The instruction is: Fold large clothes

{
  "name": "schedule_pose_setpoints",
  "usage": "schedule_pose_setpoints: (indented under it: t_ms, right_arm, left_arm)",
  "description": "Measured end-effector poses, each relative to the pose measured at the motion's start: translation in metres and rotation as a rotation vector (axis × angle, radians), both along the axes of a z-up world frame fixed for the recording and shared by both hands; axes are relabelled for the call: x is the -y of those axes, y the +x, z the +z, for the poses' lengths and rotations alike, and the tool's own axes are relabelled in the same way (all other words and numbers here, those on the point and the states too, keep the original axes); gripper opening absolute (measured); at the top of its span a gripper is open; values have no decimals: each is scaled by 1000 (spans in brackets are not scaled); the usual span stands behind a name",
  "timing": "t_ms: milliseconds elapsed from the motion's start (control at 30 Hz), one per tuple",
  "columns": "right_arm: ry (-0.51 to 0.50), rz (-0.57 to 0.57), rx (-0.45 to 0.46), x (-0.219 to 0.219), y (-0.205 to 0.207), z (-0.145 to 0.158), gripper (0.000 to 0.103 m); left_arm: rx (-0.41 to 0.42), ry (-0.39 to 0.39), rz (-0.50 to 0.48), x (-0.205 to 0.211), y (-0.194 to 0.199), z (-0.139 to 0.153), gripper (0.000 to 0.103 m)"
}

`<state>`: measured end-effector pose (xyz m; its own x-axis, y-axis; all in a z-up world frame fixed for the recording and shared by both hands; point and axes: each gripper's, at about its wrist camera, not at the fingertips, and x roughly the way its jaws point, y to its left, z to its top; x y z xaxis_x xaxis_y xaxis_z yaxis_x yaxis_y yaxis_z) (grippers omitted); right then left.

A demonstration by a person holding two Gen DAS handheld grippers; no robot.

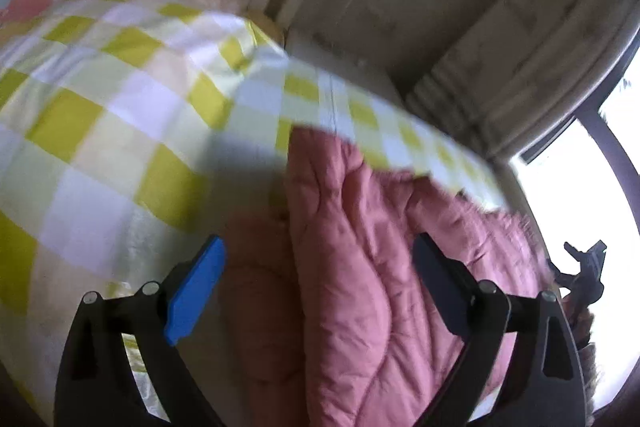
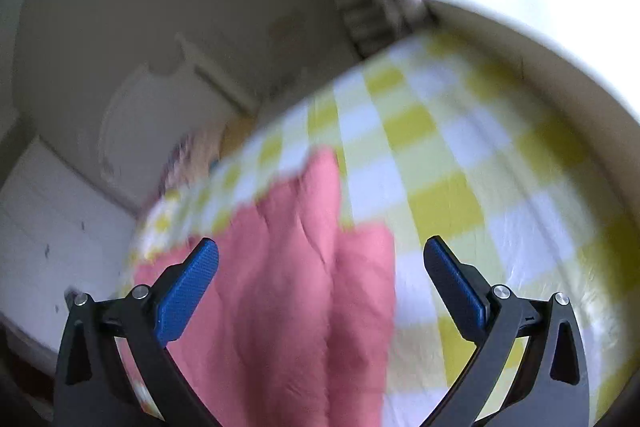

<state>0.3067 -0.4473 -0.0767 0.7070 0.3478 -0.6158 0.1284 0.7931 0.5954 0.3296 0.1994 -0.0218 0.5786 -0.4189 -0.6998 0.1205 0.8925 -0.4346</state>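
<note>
Jaws gape wide on both the left tool (image 1: 320,287) and right tool (image 2: 320,287), gripping nothing (both views blurred); pink quilted coat (image 1: 360,267) lies on the checked bed (image 1: 100,99) below.

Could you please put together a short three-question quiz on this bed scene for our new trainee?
1. True or false: the left claw is clamped on the pink padded jacket.
2. What pattern does the bed sheet under the jacket show: A) blue stripes, B) yellow and white checks, C) plain grey?
3. Fill in: the right claw stands ____ above the jacket, with nothing pinched between its pads.

Key
1. False: both its pads stand wide apart, clear of the fabric.
2. B.
3. Open.
</note>
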Motion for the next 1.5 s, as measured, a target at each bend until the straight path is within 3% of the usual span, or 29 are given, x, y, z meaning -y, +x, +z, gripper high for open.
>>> schedule_pose_setpoints:
  t_ms: [67, 100, 133, 167, 200, 233, 267, 400, 467, 533, 600, 633, 667, 700, 767, 833, 867, 900, 933, 967, 1000, 1133, 1233, 1300, 1333, 1367, 1400, 1467, 1500]
  right_arm:
    - [16, 55, -22, -12, -1, -14, 92]
    - [22, 78, -24, -18, -1, -20, 87]
    - [21, 107, -18, -25, -1, -21, 69]
    - [-6, 154, 5, -38, -3, -15, 46]
    - [-66, 185, 31, -52, -7, -6, 37]
    - [-133, 175, 46, -59, -13, 3, 18]
    - [-208, 152, 74, -67, -21, 17, 15]
    - [-212, 79, 184, -71, -30, 59, 14]
    - [-249, 44, 179, -75, -16, 65, 14]
    - [-286, 9, 116, -77, 7, 53, 14]
    - [-289, -15, -21, -74, 32, 21, 15]
    - [-303, -20, -109, -73, 43, -4, 16]
    - [-305, -23, -125, -72, 47, -22, 18]
    - [-286, -29, -86, -72, 44, -29, 18]
    - [-227, -54, -29, -66, 32, -30, 23]
    - [-162, -42, -36, -58, 22, -25, 27]
    - [-128, -29, -37, -53, 17, -22, 28]
    - [-99, -22, -36, -47, 8, -18, 29]
    - [-84, -15, -33, -43, -1, -14, 45]
    - [-76, -4, -26, -42, -6, -12, 91]
    - [-89, -8, -22, -41, -17, -10, 98]
    - [-62, 86, -2, -54, -47, -18, 99]
    - [0, 146, -44, -64, -51, -42, 99]
    - [-63, 149, 4, -76, -57, -42, 99]
    - [-76, 152, 14, -83, -59, -42, 91]
    - [-85, 142, 23, -87, -60, -43, 74]
    - [-82, 131, 18, -91, -61, -44, 70]
    - [-95, 102, 58, -97, -70, -40, 51]
    - [-90, 94, 75, -99, -78, -38, 48]
  left_arm:
    - [-19, 6, -31, 12, 6, -10, 87]
    - [-21, 8, -43, 17, 7, -13, 70]
    - [-19, 28, -50, 25, 7, -13, 55]
    - [-19, 38, -58, 29, 6, -14, 20]
    - [-15, 36, -79, 34, 2, -11, 12]
    - [14, 48, -83, 36, -3, -5, 10]
    - [68, 77, -78, 38, -13, 5, 8]
    - [184, 20, -52, 27, -27, 42, 7]
    - [214, 44, -28, 28, -21, 53, 7]
    - [219, 85, -2, 33, -9, 53, 8]
    - [146, 168, 23, 39, 12, 30, 10]
    - [82, 190, 38, 39, 23, 12, 16]
    - [19, 219, 60, 38, 33, -15, 30]
    - [8, 219, 66, 37, 37, -31, 35]
    - [51, 141, 89, 26, 30, -42, 35]
    - [52, 93, 106, 16, 23, -35, 39]
    - [67, 91, 114, 10, 18, -25, 50]
    - [91, 88, 134, 4, 11, -16, 74]
    - [121, 85, 166, -3, 2, -6, 88]
    - [162, 73, 198, -13, -14, 4, 101]
    - [179, 52, 191, -22, -26, 8, 101]
    - [113, -39, 135, -39, -61, -4, 101]
    - [50, -24, 57, -30, -80, -25, 101]
    - [16, -14, 20, -19, -84, -40, 101]
    - [17, -4, 6, -12, -86, -46, 101]
    - [45, 14, 6, -7, -89, -47, 101]
    - [54, 21, -9, -1, -88, -48, 91]
    - [29, -67, -51, 6, -88, -50, 50]
    - [36, -94, -31, 4, -93, -49, 41]
